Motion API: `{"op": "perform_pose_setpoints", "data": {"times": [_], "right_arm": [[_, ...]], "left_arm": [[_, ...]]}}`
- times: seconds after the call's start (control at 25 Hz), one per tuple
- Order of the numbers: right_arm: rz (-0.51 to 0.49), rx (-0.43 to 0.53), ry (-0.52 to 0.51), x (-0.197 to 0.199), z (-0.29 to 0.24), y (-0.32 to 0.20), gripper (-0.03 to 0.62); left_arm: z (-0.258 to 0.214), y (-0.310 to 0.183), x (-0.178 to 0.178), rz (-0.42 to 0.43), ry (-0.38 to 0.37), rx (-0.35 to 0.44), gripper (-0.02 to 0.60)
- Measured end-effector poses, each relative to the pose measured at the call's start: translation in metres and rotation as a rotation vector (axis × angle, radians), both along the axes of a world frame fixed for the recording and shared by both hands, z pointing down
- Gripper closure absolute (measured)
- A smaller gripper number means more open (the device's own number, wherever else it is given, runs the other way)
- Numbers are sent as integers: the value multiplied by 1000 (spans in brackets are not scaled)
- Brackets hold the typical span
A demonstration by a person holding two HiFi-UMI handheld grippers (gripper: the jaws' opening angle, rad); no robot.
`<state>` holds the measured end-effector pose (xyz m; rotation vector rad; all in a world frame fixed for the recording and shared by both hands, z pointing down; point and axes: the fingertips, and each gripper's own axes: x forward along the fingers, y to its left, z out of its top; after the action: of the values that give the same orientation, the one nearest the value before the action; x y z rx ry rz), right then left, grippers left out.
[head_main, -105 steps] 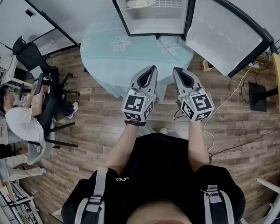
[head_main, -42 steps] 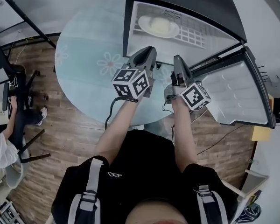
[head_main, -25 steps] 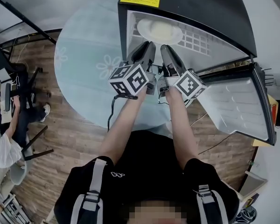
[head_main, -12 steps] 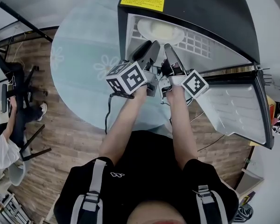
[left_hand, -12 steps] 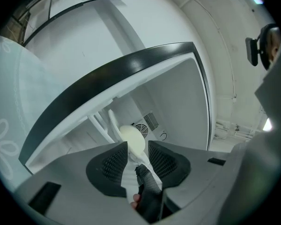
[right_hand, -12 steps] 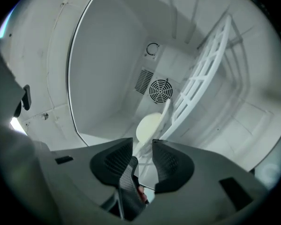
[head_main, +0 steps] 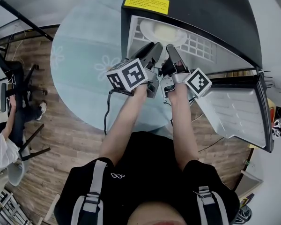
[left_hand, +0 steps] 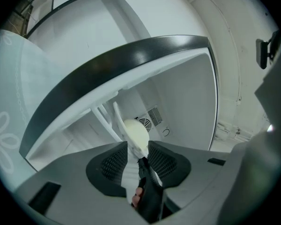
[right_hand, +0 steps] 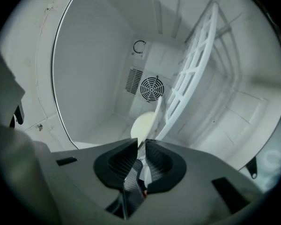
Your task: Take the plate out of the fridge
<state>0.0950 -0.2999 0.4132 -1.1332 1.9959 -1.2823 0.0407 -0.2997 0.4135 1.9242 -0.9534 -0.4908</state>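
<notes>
A white plate [head_main: 144, 32] with a cream bun [head_main: 165, 31] on it rests on the wire shelf [head_main: 199, 43] inside the open black fridge [head_main: 201, 8]. Both grippers reach in side by side to the plate's near rim. My left gripper [head_main: 153, 49] [left_hand: 138, 146] is open, and the plate [left_hand: 129, 170] passes between its jaws below the bun [left_hand: 136, 132]. My right gripper [head_main: 170, 50] [right_hand: 141, 144] has its jaws closing. They stand narrow around the thin plate rim [right_hand: 159, 108], with the bun [right_hand: 144, 124] just beyond.
The fridge stands on a round pale blue table [head_main: 84, 64], its door [head_main: 234, 111] swung open to the right. A fan vent [right_hand: 152, 88] is on the fridge's back wall. A seated person [head_main: 0, 146] and a chair [head_main: 18, 102] are at the left on the wooden floor.
Both grippers have moved from in front of the fridge up into it, to the plate's near rim. Over the last half second they have barely shifted.
</notes>
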Motion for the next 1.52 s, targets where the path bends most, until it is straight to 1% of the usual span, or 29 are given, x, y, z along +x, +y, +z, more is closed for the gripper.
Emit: {"op": "perform_pose_setpoints", "data": {"times": [0.12,0.16,0.24,0.36,0.48,0.64,0.8,0.88,1.0,1.08,1.2,1.28,1.52], "right_arm": [[0,6,10,0,0,0,542],[-1,5,9,0,0,1,545],[-3,5,3,0,0,1,548],[-2,5,-9,0,0,2,554],[1,-3,-20,1,1,3,557],[-9,3,-30,-1,0,7,560],[-17,3,-22,-1,3,14,559],[-17,14,-1,-1,3,15,557],[-24,24,64,-2,2,13,537],[-20,12,80,-1,3,10,503],[-11,-3,53,-1,6,6,503],[-9,-7,55,-2,6,4,502],[-9,-17,-9,-3,6,2,513]], "left_arm": [[4,-2,7,31,6,-7,457],[4,-2,7,33,7,-12,469],[5,-2,7,34,17,-20,469],[3,-1,9,49,42,-19,544],[2,-1,10,53,37,1,551],[4,4,9,51,44,-29,554],[5,11,8,47,64,-38,554],[6,13,7,43,65,-32,554],[5,11,5,34,72,-28,546],[4,9,3,26,72,-29,528],[3,6,0,20,82,-23,526],[2,5,-1,15,98,-18,506],[2,-3,-3,2,116,-30,508]]}}
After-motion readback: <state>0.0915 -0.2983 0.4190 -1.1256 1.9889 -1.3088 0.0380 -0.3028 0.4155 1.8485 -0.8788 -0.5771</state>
